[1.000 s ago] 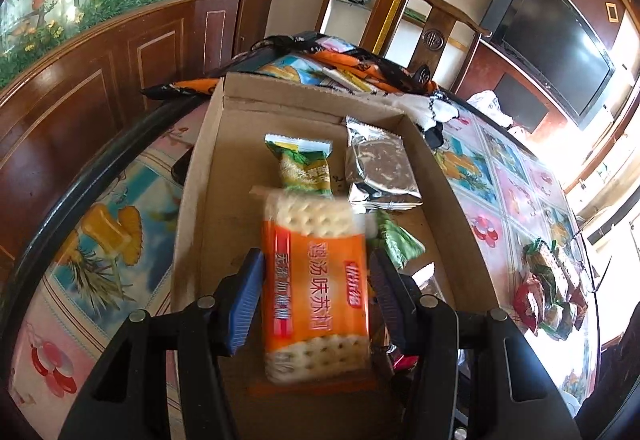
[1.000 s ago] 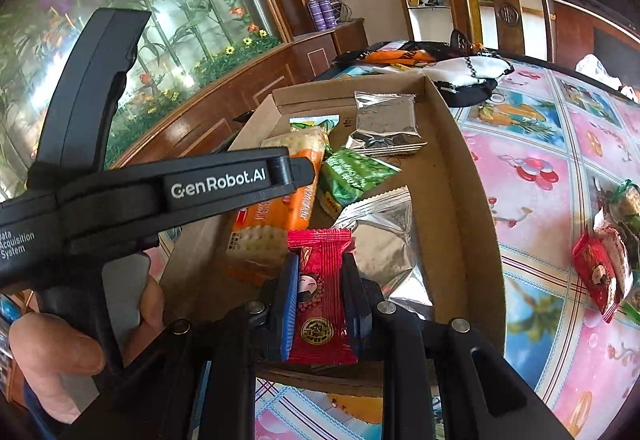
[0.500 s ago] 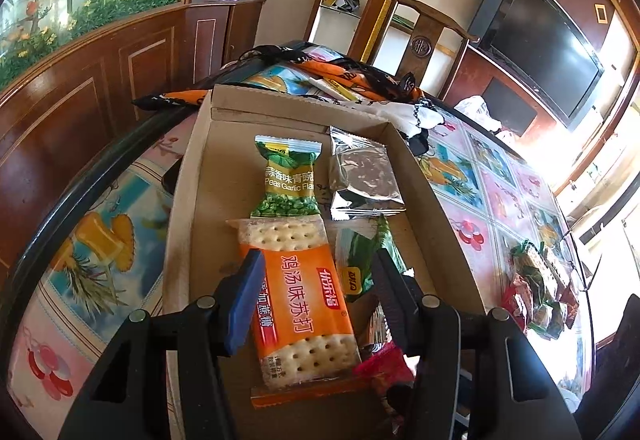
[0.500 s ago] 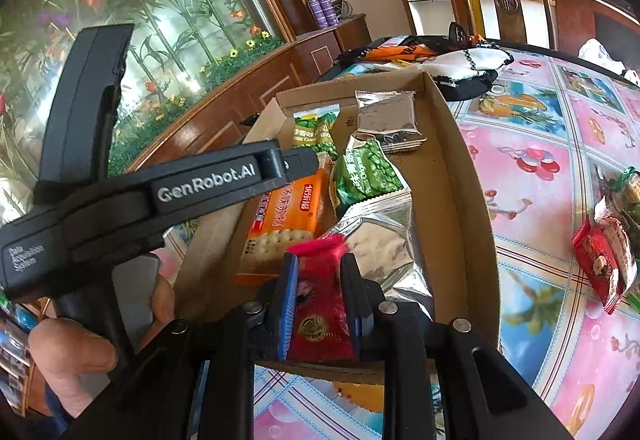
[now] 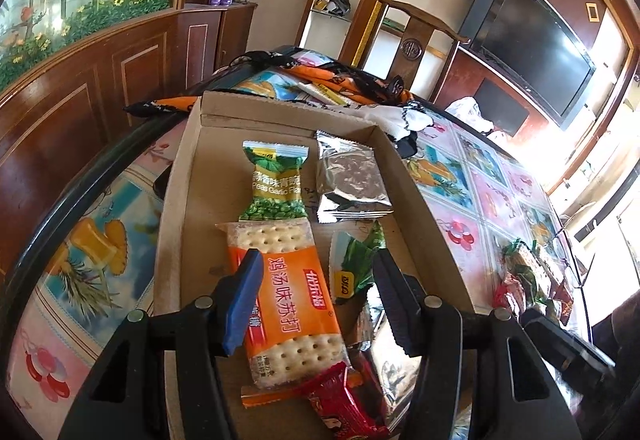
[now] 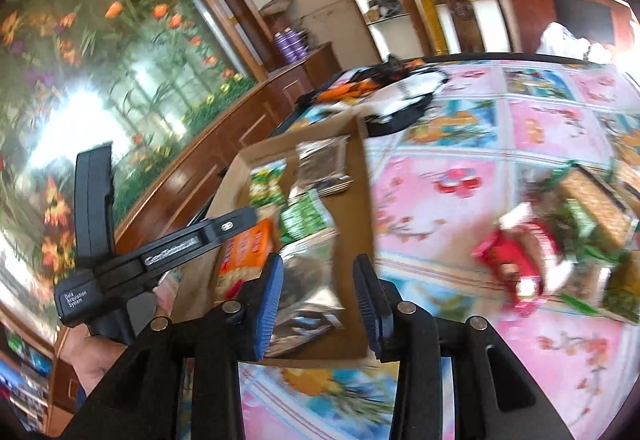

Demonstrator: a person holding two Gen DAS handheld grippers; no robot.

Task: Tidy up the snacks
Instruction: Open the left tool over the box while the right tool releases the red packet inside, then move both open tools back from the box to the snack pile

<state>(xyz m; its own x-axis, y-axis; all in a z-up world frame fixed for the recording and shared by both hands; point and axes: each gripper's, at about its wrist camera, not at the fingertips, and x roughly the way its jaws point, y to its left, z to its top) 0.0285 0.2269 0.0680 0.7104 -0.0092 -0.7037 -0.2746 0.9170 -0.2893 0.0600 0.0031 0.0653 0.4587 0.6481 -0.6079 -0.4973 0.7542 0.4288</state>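
A cardboard box (image 5: 176, 224) lies on the patterned table. It holds an orange cracker packet (image 5: 292, 292), a green pea packet (image 5: 276, 188), silver packets (image 5: 350, 180), a green packet (image 5: 356, 264) and a red candy packet (image 5: 340, 408) at its near end. My left gripper (image 5: 318, 296) hovers open over the cracker packet, its pads clear of it. My right gripper (image 6: 318, 304) is at the box's near right corner, its jaws opening with nothing between them. A silver packet (image 6: 308, 280) lies beyond it in the box (image 6: 366, 224).
A heap of loose snacks (image 6: 560, 240) lies on the table to the right of the box and also shows as the snack heap (image 5: 528, 280). Crumpled cloth (image 5: 320, 80) lies past the box's far end. A hand (image 6: 92, 360) holds the left tool's black handle (image 6: 96, 208).
The right gripper let go of the red candy packet, which now lies in the box, and swung right. The cracker packet dropped from between the left fingers to the box floor.
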